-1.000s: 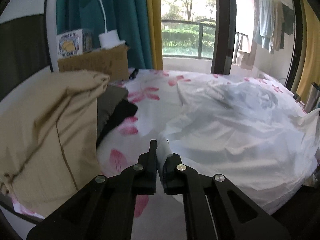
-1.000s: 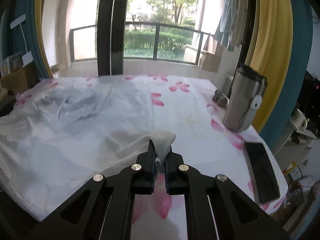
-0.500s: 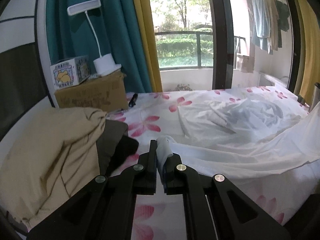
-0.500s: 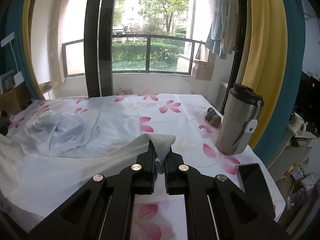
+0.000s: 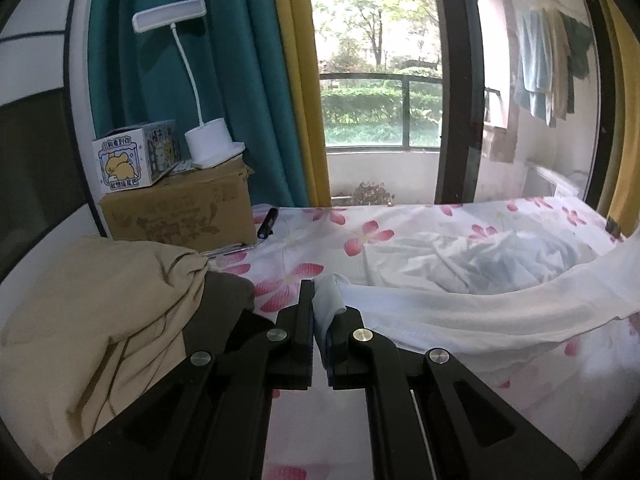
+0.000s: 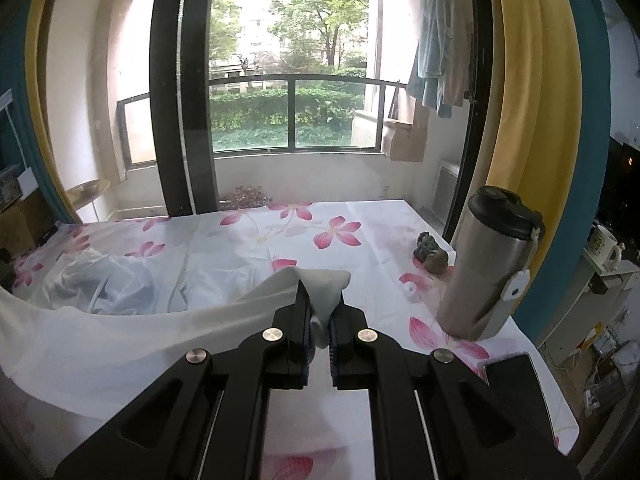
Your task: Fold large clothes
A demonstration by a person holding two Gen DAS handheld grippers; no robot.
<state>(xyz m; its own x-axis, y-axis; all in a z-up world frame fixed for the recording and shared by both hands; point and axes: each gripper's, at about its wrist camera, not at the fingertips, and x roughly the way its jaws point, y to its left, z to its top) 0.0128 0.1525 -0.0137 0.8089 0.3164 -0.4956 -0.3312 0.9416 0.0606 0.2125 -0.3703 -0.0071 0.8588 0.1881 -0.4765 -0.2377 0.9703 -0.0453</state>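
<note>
A large white garment (image 5: 460, 304) lies on a bed with a white, pink-flowered sheet (image 5: 360, 236). My left gripper (image 5: 320, 312) is shut on one corner of its near edge. My right gripper (image 6: 319, 316) is shut on the other corner (image 6: 324, 284). The near edge hangs lifted between the two grippers, above the sheet. The rest of the garment (image 6: 120, 284) lies crumpled further back on the bed.
A tan and a dark garment (image 5: 100, 304) are piled at the left. A cardboard box (image 5: 180, 208) with a white lamp (image 5: 212, 148) stands behind them. A steel tumbler (image 6: 488, 268), a small figurine (image 6: 432, 256) and a phone (image 6: 516, 372) lie at the right bed edge.
Both grippers have risen and lifted the garment's near edge off the bed. The views now look more level, toward the window.
</note>
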